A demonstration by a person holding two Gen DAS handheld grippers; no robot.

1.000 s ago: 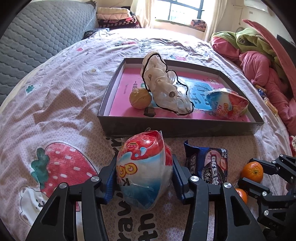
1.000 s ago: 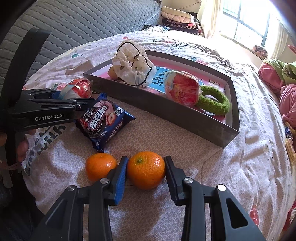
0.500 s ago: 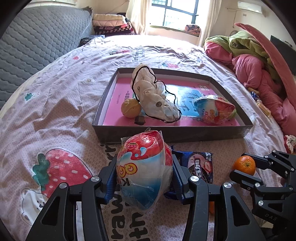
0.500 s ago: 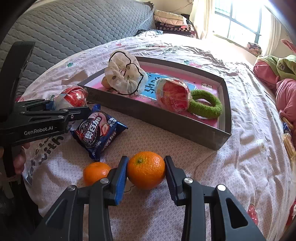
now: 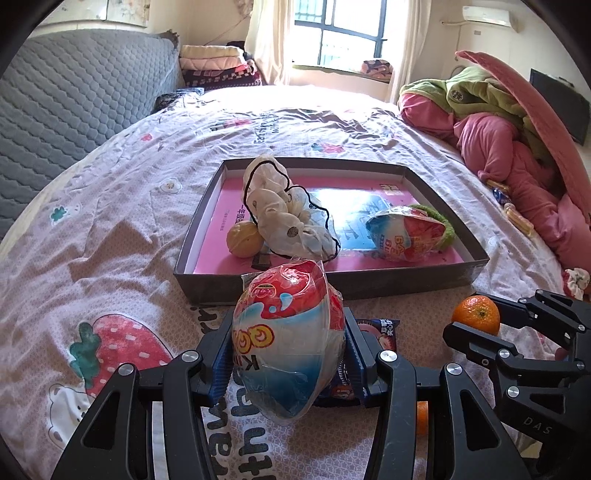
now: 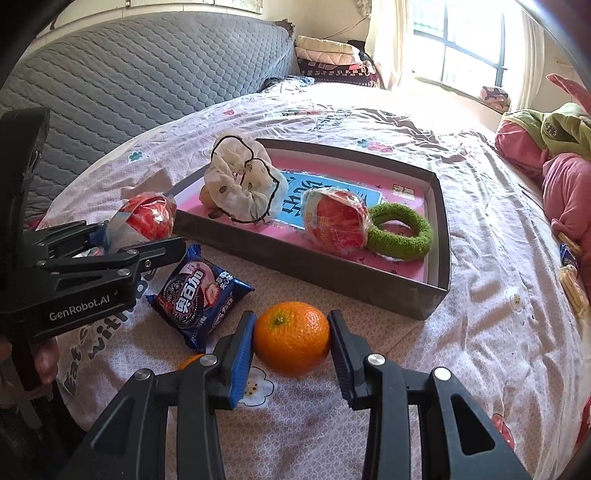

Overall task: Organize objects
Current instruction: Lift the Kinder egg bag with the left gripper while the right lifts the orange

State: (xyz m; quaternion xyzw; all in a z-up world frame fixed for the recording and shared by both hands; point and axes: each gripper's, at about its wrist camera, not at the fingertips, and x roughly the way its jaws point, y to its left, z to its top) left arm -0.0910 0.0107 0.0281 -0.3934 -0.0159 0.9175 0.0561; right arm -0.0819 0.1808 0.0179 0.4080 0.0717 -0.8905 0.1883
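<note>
A bright barred window [image 5: 334, 35] lights the far wall behind the bed [image 5: 110, 206], whose grey quilted headboard [image 6: 122, 81] flanks its left edge.

The egg-shaped snack [image 5: 286, 341] wears glossy, crinkled plastic film that catches the window light. The orange [image 6: 291, 338] has a dimpled, faintly shiny peel. The cookie packet [image 6: 197, 297] is slick printed foil. The tray [image 6: 332, 271] looks like matt grey cardboard with a glossy pink printed floor. Inside, the green ring [image 6: 400, 232] is fuzzy cloth, the pale scrunchie [image 6: 243, 188] thin soft fabric. The bedsheet [image 5: 110, 221] is matt, wrinkled cotton; the gripper fingers [image 6: 343, 350] hard matt black plastic.
</note>
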